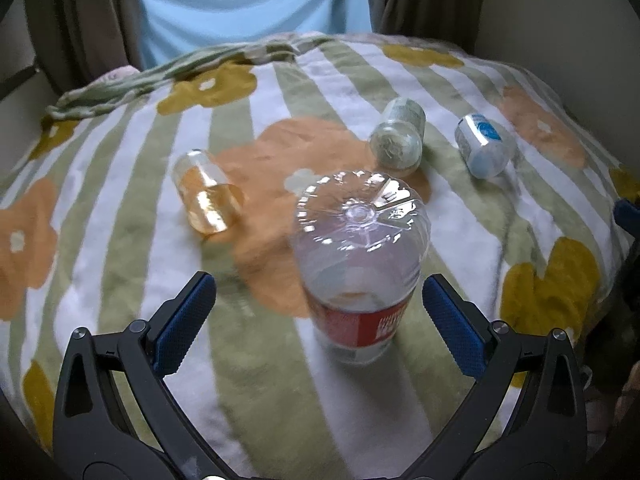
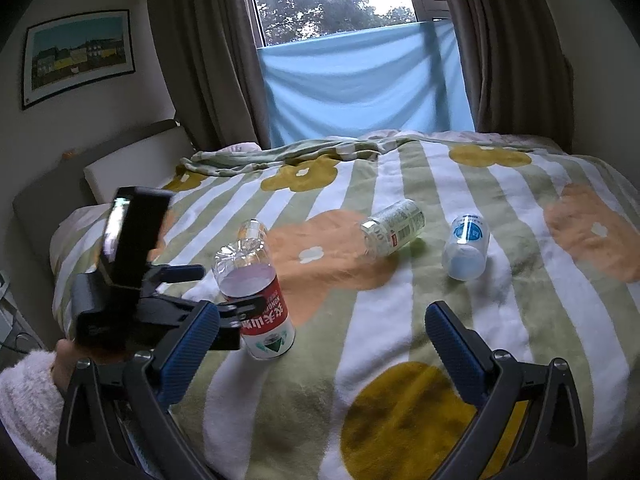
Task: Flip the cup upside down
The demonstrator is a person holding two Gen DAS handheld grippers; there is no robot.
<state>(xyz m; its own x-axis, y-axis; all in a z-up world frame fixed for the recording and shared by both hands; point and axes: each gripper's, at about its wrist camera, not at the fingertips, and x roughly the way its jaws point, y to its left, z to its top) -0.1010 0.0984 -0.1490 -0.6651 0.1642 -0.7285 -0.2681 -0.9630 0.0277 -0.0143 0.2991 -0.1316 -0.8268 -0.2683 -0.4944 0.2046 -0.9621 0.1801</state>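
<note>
A clear cup cut from a bottle, with a red label (image 1: 360, 280), stands on the flowered blanket (image 1: 120, 184) with its ribbed base up and its mouth down, leaning slightly. My left gripper (image 1: 320, 304) is open, and its blue pads (image 1: 188, 320) sit on either side of the cup without touching it. In the right wrist view the same cup (image 2: 260, 300) stands between the left gripper's (image 2: 216, 288) fingers. My right gripper (image 2: 320, 320) is open over bare blanket, to the right of the cup.
Three other cups lie on their sides: an amber one (image 1: 208, 196), a green-label one (image 1: 398, 138) and a blue-label one (image 1: 484, 146). A hand in a fluffy white sleeve (image 2: 28, 392) holds the left gripper. Brown curtains (image 2: 208, 60) and blue cloth (image 2: 360, 88) hang behind the bed.
</note>
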